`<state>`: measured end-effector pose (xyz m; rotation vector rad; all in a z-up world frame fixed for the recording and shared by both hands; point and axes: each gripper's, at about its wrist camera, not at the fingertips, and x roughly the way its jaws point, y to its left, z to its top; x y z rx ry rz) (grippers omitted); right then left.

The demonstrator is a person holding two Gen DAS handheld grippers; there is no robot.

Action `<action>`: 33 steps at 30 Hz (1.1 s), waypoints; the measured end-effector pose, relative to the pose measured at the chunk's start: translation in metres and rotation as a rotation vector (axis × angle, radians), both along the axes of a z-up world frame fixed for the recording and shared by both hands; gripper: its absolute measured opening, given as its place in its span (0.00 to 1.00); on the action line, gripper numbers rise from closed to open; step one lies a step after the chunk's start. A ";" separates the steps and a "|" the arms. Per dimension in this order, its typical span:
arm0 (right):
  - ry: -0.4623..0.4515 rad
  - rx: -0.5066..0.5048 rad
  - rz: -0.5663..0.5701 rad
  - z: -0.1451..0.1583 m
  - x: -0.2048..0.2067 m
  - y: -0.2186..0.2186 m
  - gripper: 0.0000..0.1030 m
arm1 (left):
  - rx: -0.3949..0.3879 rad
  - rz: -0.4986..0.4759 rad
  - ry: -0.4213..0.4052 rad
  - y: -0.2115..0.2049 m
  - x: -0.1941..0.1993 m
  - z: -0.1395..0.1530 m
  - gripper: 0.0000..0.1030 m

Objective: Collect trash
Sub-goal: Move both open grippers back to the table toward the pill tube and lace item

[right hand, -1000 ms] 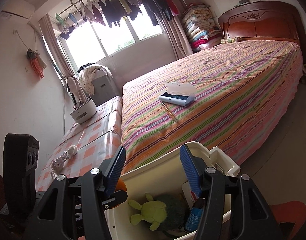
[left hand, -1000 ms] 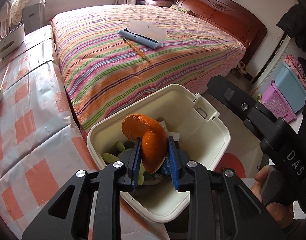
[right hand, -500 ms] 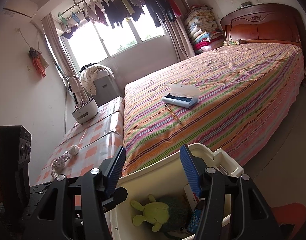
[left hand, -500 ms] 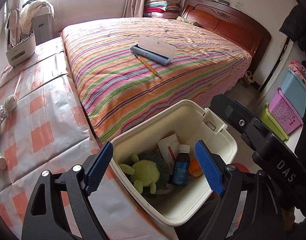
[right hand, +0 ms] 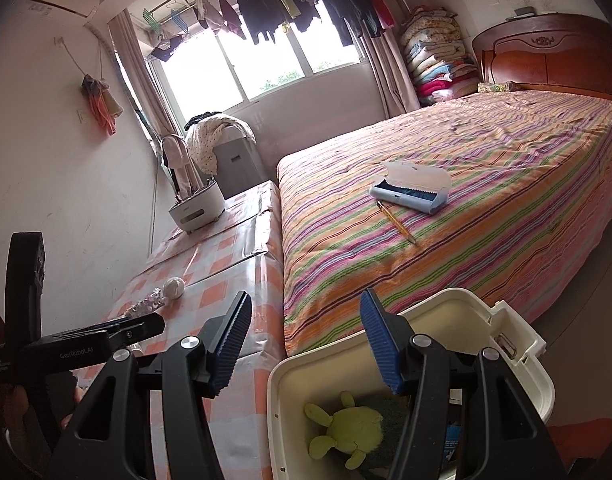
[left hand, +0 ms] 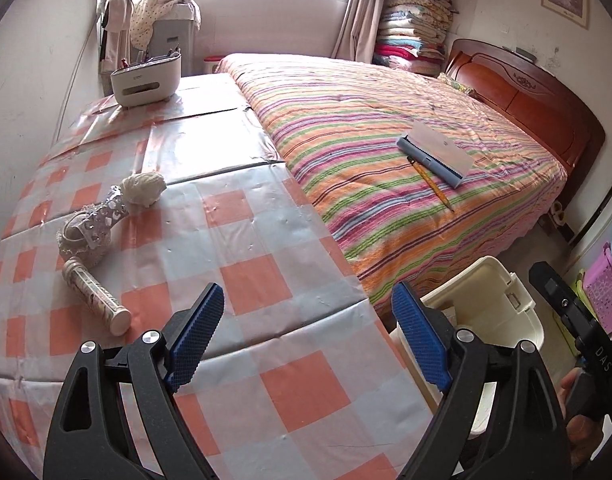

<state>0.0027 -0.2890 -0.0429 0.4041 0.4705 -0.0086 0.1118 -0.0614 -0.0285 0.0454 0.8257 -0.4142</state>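
Clear plastic tube (left hand: 95, 298), likely light, stiff and prone to rolling; lay on checked table (left hand: 265, 272) touching lacy wad (left hand: 91, 228), ahead of left gripper (left hand: 306, 344), spread wide, empty. Best pinched mid-length. Right gripper (right hand: 306, 344) half-parted, empty, over cream bin (right hand: 458, 320); showed green toy (right hand: 346, 432) inside, unseen from left view.

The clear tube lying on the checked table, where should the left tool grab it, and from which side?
Take the clear tube around its middle, coming down from above with the left tool turned so its fingers straddle the tube's width. It lies flat and is long and round, so end grips would likely slip.
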 end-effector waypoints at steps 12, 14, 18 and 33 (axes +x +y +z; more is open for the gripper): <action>0.069 -0.053 0.147 -0.009 0.040 0.065 0.53 | -0.027 0.225 0.032 0.113 0.029 -0.012 0.82; 0.087 -0.070 0.185 -0.011 0.050 0.080 0.53 | -0.036 0.257 0.043 0.131 0.031 -0.016 0.82; 0.119 -0.107 0.274 -0.017 0.070 0.112 0.53 | -0.065 0.326 0.070 0.162 0.036 -0.023 0.82; 0.213 -0.193 0.546 -0.040 0.128 0.215 0.53 | -0.167 0.528 0.138 0.244 0.061 -0.039 0.82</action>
